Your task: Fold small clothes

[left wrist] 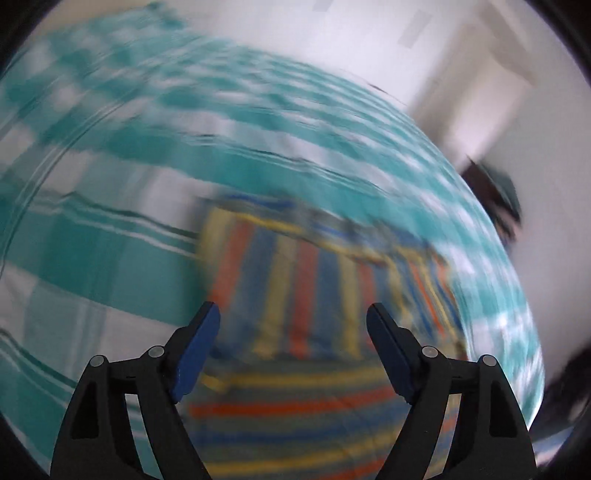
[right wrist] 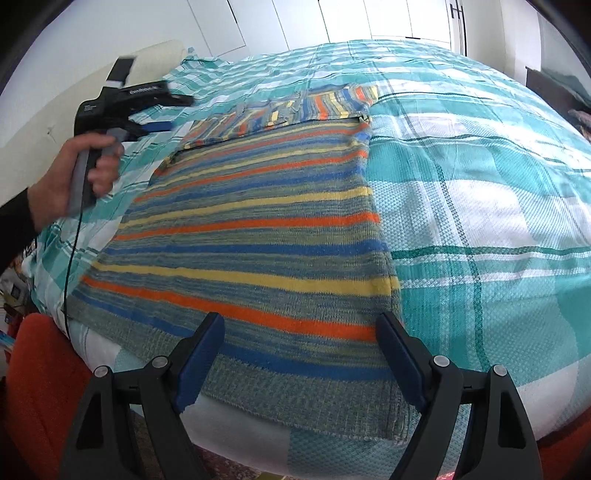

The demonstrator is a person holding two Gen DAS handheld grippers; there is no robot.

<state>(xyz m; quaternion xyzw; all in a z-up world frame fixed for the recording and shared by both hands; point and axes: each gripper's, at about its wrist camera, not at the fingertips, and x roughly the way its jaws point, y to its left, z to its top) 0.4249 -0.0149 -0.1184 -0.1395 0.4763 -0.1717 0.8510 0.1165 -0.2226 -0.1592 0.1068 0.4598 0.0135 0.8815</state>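
Observation:
A small knitted sweater (right wrist: 258, 229) with orange, yellow, blue and grey-green stripes lies flat on the bed, a sleeve folded across its far end. In the blurred left wrist view the same sweater (left wrist: 295, 295) fills the lower middle. My left gripper (left wrist: 293, 314) hovers over it, jaws wide apart with nothing between them. From the right wrist view the left gripper (right wrist: 162, 127) appears at the sweater's far left corner, held by a hand (right wrist: 70, 177). My right gripper (right wrist: 301, 325) stands open above the sweater's near hem, holding nothing.
The bed cover (right wrist: 480, 184) is teal and white checked and spreads to the right of the sweater. An orange-red chair or cushion (right wrist: 40, 369) sits below the bed's near left edge. White cupboard doors (right wrist: 295, 22) stand behind the bed.

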